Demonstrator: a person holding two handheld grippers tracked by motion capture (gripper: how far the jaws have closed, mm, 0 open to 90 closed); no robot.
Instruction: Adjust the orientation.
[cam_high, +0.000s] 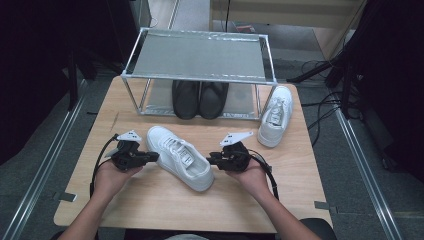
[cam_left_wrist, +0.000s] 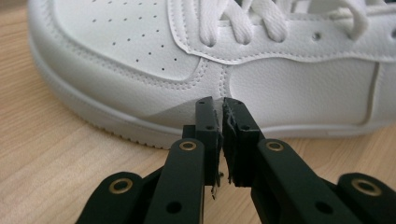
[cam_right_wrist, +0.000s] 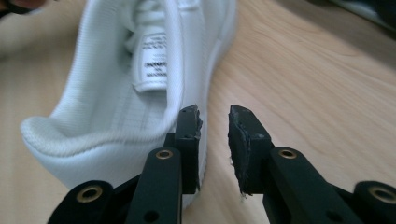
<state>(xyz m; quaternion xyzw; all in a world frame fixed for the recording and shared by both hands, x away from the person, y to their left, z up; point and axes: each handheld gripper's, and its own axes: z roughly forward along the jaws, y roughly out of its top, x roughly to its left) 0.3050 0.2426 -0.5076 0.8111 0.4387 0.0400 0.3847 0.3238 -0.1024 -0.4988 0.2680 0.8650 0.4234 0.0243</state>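
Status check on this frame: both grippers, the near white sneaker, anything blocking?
Left gripper nearly shut, tips at near white sneaker's side. Right gripper open beside its heel, nothing gripped. Second sneaker and rack stand clear behind.

White sneaker blurred (label print unreadable), heel cut off.

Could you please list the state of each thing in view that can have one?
Near white sneaker: upright on its sole, laced, lying at an angle between both tools.
Far white sneaker: upright beside the rack.
Black shoes: paired on the lower shelf.
Rack: top shelf bare.
Left hand-held gripper: nearly shut, empty, at the sneaker's side.
Right hand-held gripper: open, empty, by the heel.
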